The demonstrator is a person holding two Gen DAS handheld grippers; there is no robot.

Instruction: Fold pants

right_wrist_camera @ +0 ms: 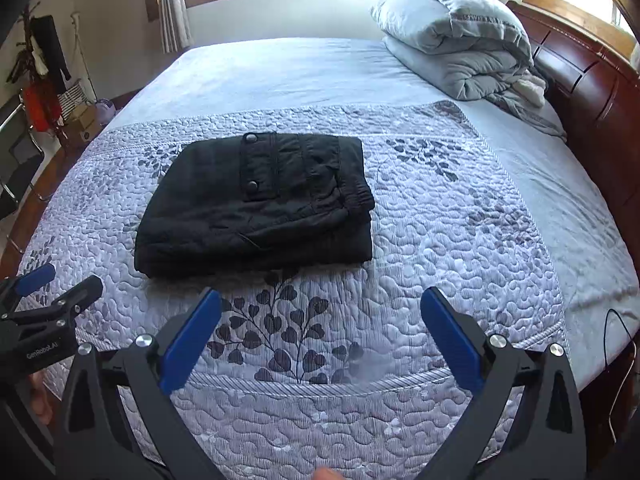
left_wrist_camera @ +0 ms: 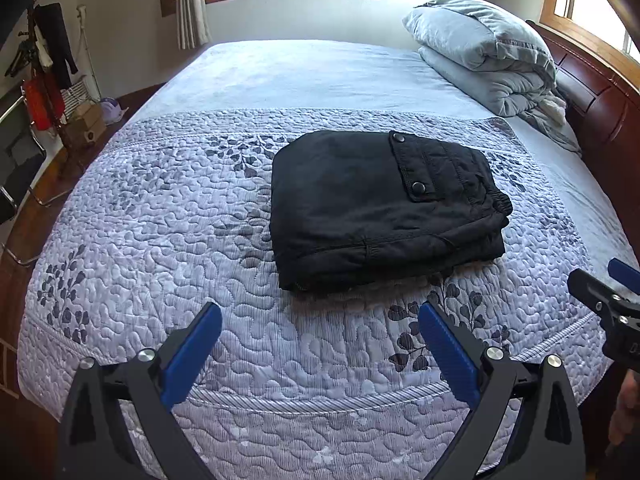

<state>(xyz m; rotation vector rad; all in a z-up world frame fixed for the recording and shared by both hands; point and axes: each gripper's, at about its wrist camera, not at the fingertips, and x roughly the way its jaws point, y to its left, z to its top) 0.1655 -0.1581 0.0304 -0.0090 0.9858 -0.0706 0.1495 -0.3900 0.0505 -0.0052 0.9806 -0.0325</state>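
Black pants (left_wrist_camera: 380,208) (right_wrist_camera: 256,208) lie folded into a compact rectangle on the quilted bedspread (left_wrist_camera: 160,240) (right_wrist_camera: 440,240), pocket flap with two snaps facing up. My left gripper (left_wrist_camera: 320,312) hovers open above the quilt, short of the pants' near edge, nothing between its blue pads. My right gripper (right_wrist_camera: 320,298) is open too, to the right of the bundle and nearer the bed's front edge. Each gripper shows at the edge of the other's view: the right one (left_wrist_camera: 616,280) and the left one (right_wrist_camera: 56,282).
A folded grey duvet and pillow (left_wrist_camera: 488,52) (right_wrist_camera: 460,44) sit at the head of the bed by the dark wooden headboard (right_wrist_camera: 592,92). A clothes rack (left_wrist_camera: 44,68) and chair stand on the floor to the left. A cable (right_wrist_camera: 618,360) hangs at the right.
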